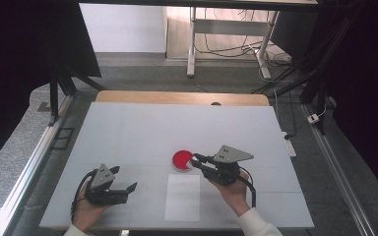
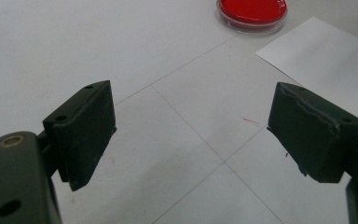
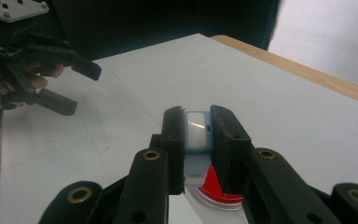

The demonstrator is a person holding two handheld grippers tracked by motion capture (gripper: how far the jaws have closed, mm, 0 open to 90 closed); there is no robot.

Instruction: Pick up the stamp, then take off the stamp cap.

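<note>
Lab test bench, white table [image 1: 128,132], black curtains [image 1: 24,44], floor cables [image 1: 226,49]

On the white tabletop [image 1: 128,132] the right tool [image 1: 195,159] reaches over a red dish [image 1: 180,159] — the left tool [image 1: 126,181] hangs apart, jaws spread.

left gripper [image 1: 128,187] jaws apart, right gripper [image 1: 195,159] clamped

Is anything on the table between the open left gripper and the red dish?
Nothing visible. In the left gripper view, bare white table runs from the left gripper to the red dish. The white sheet lies off to one side.
</note>
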